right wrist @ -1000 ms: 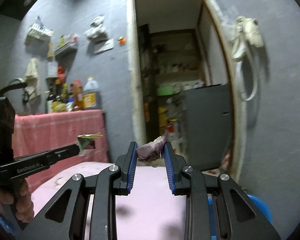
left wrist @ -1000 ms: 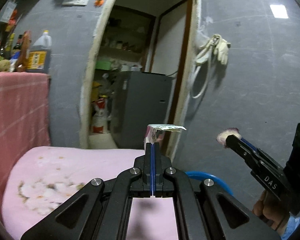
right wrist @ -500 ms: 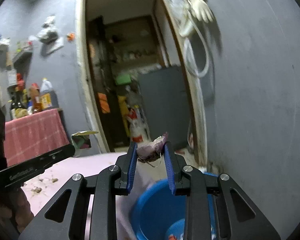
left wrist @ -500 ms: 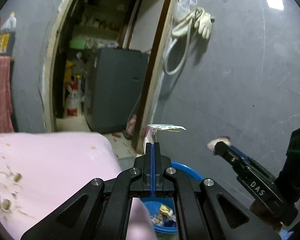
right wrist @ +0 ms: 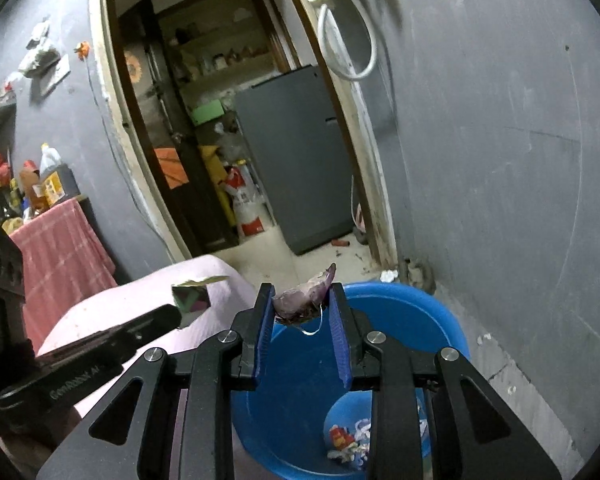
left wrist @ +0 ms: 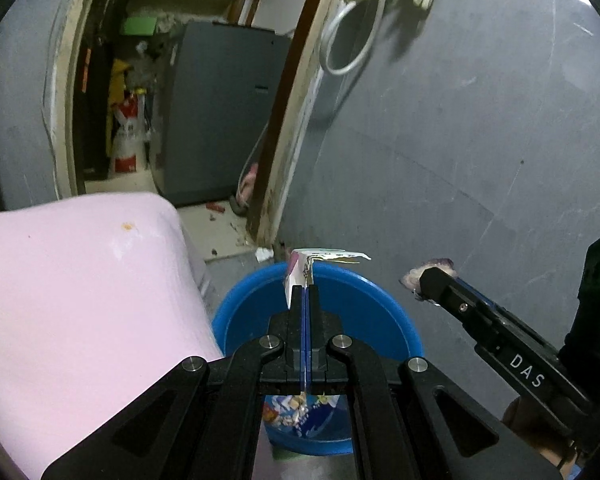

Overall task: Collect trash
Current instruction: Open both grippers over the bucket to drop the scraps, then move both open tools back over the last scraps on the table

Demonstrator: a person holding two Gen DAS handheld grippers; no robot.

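While both grippers grip scraps, the blue bin (right wrist: 440, 320) sits below.

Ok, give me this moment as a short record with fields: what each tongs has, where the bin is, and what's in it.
left tongs: shut on small carton, above the bin
right tongs: shut on purple onion peel, above the bin
bin: blue bucket on the floor beside the pink-covered table
bin contents: scraps of paper and wrappers at the bottom
backdrop: grey wall, open doorway
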